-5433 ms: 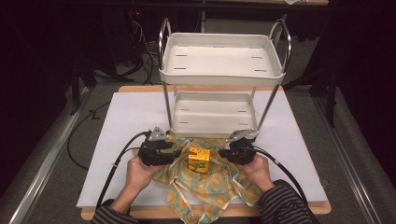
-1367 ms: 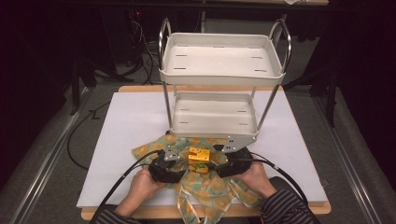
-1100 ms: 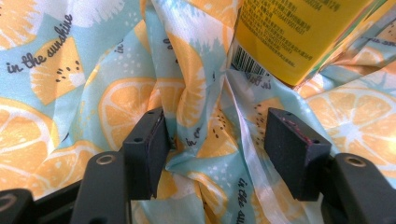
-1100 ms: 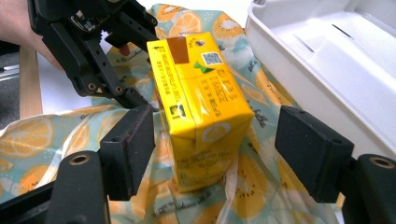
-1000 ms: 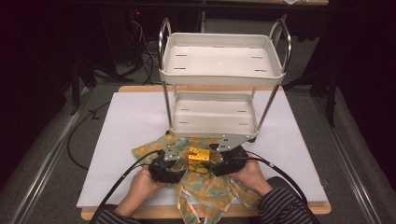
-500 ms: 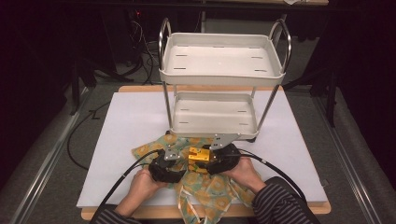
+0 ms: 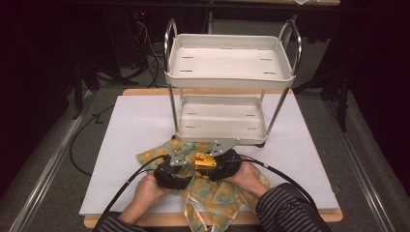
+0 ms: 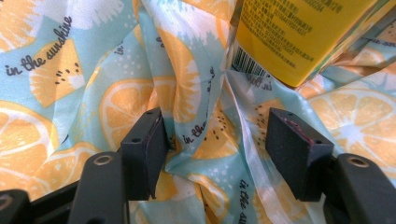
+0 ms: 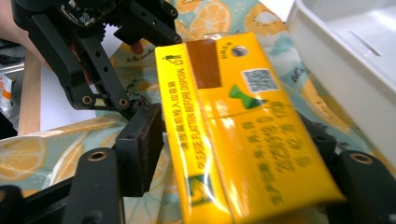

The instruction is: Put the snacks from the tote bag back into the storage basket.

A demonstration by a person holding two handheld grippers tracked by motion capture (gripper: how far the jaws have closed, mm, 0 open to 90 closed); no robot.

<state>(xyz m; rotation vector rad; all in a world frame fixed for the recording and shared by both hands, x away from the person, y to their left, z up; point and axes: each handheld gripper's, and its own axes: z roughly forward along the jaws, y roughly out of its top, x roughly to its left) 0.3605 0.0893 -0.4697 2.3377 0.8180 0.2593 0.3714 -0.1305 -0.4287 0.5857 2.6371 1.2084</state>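
Yellow carton (image 9: 243, 135), on orange-print cloth (image 8: 93, 70): right gripper (image 9: 233, 154) jaws closing astride it, squarely; left gripper (image 8: 219, 140), nine o'clock, spread over fold.

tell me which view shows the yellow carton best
The right gripper view: the yellow carton fills the middle, top face and print readable, between that gripper's jaws. The left gripper view catches one barcoded corner; the high view shows a small yellow patch between both grippers.

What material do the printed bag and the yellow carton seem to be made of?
The printed bag looks like thin woven fabric with a slight sheen: it gathers in soft folds. The yellow carton seems to be coated paperboard: glossy glare, sharp flat faces, printed "flatten before disposal".
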